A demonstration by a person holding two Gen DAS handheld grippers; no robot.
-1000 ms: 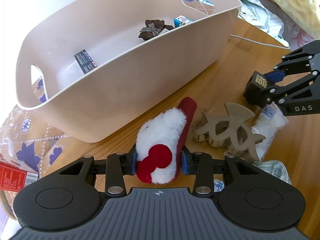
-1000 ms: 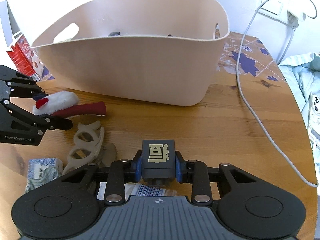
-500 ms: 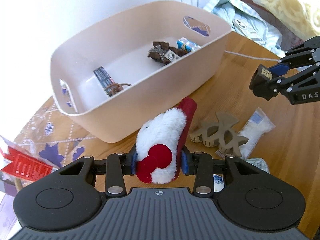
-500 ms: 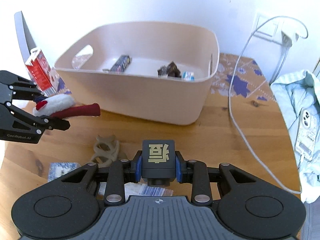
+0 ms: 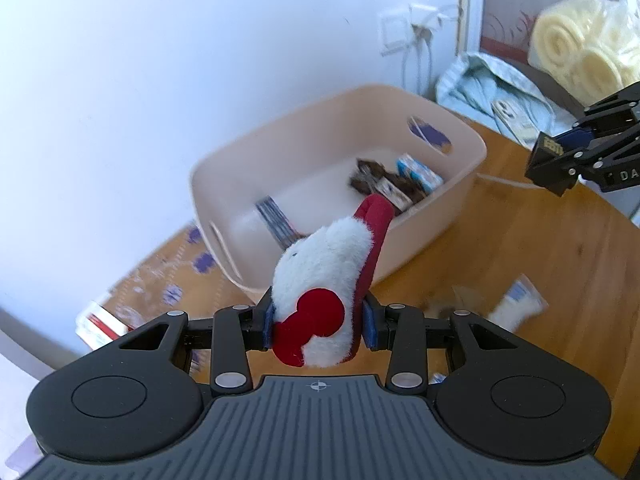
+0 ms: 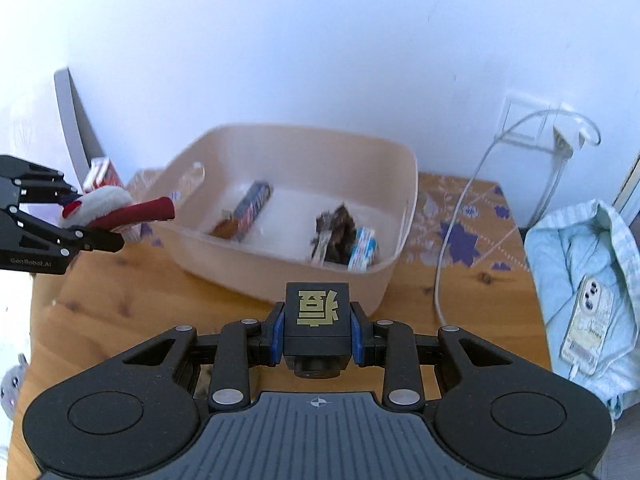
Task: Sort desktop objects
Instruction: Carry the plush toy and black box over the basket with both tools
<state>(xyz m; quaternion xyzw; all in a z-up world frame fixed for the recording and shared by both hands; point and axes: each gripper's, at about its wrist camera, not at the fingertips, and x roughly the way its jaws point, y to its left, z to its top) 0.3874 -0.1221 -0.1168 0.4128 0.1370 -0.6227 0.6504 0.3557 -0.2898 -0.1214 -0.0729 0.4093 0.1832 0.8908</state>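
Note:
My left gripper [image 5: 318, 322] is shut on a white and red plush toy [image 5: 324, 280], held in the air in front of the beige bin [image 5: 460, 192]. In the right wrist view the same toy [image 6: 116, 206] hangs left of the bin [image 6: 400, 256]. My right gripper [image 6: 317, 336] is shut on a black cube with a gold character [image 6: 317, 312], raised in front of the bin's near wall; the left wrist view shows that cube [image 5: 550, 162] at the right. Several small packets and a brown item lie inside the bin.
A wooden table [image 6: 160, 304] carries the bin. A white packet [image 5: 516, 304] and a blurred tan clip lie on it. A red and white carton [image 6: 102, 174] stands at the left. A white cable [image 6: 460, 216] runs to a wall socket. A phone [image 6: 588, 316] lies on light blue cloth.
Both grippers have risen with their loads, so the bin now looks smaller and lower and its inside shows. The clip and packets on the table have dropped away below.

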